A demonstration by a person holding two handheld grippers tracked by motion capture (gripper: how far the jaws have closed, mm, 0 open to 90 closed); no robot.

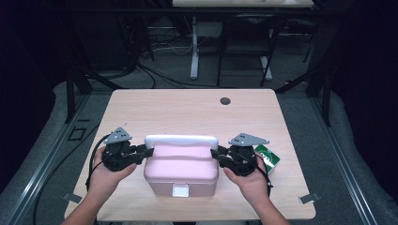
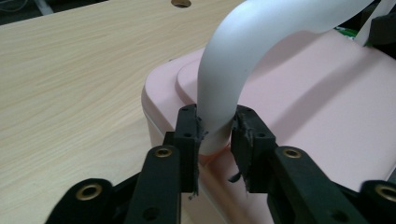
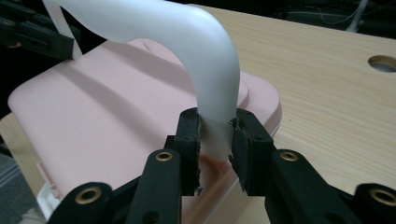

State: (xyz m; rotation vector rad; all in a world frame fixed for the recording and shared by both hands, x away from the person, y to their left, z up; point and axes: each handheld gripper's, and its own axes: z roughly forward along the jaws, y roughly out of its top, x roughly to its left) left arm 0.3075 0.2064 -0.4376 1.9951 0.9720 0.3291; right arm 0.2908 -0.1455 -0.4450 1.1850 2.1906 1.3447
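Because the smooth white arched plastic handle [image 2: 243, 51] of the rigid pink plastic box [image 1: 182, 169] looks slippery, its two feet are clamped between the left tongs [image 2: 215, 128] and right tongs [image 3: 216, 133].

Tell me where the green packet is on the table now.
In the high view, the green packet lies on the table near its right edge, just right of the right gripper and the pink box.

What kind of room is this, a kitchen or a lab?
It looks like a lab or workshop, not a kitchen. The wooden table stands inside a dark metal frame, loose cables lie on the grey floor behind it, and another desk's legs stand further back. A pink box sits on the table.
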